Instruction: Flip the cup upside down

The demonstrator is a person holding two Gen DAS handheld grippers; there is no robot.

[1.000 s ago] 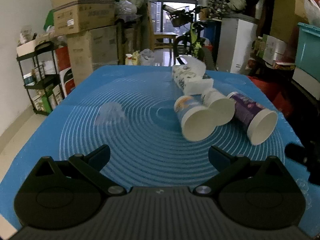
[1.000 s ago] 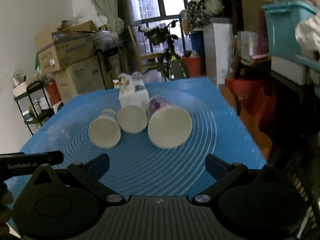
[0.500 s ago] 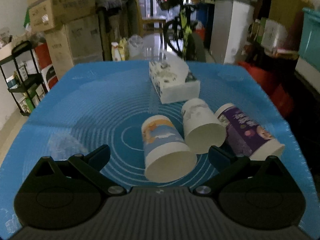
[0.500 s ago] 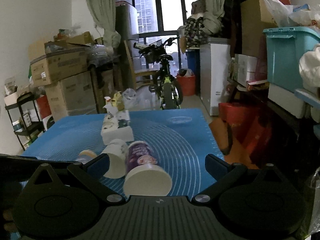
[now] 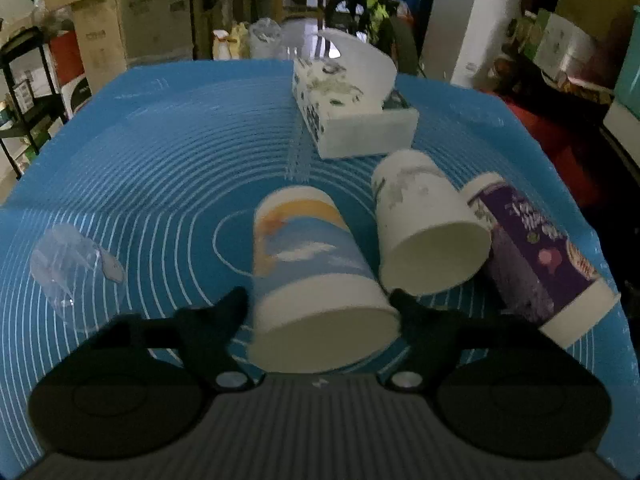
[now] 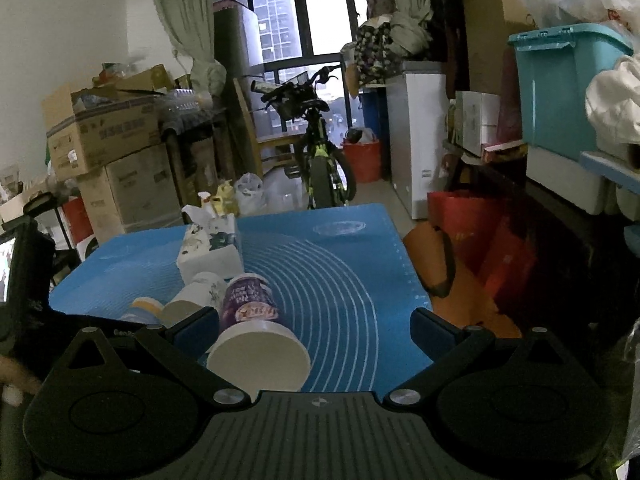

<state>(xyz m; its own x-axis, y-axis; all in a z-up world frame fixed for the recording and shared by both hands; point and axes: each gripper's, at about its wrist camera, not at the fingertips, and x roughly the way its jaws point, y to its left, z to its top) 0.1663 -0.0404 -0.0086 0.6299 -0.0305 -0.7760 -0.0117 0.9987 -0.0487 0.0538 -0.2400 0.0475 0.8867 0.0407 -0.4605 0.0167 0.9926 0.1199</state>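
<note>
Three paper cups lie on their sides on the blue mat (image 5: pixel 160 152), mouths toward me. The blue-and-orange cup (image 5: pixel 308 264) lies between the fingers of my left gripper (image 5: pixel 320 308), which have closed in to its rim. The white cup (image 5: pixel 424 224) and the purple cup (image 5: pixel 532 256) lie to its right. In the right wrist view, my right gripper (image 6: pixel 312 328) is open, with the purple cup (image 6: pixel 256 332) between its fingers, nearer the left one. The white cup (image 6: pixel 196 292) and blue cup (image 6: pixel 144 308) show behind.
A tissue box (image 5: pixel 348 116) sits behind the cups. A clear plastic cup (image 5: pixel 72 268) lies at the mat's left. Boxes (image 6: pixel 112 140), a bicycle (image 6: pixel 316 160), a white cabinet (image 6: pixel 416 136) and a teal bin (image 6: pixel 572 92) surround the table. The mat's right edge (image 6: pixel 412 276) drops off.
My left gripper has moved forward onto the blue-and-orange cup and its fingers have closed in on the rim. My right gripper has held nearly still, open.
</note>
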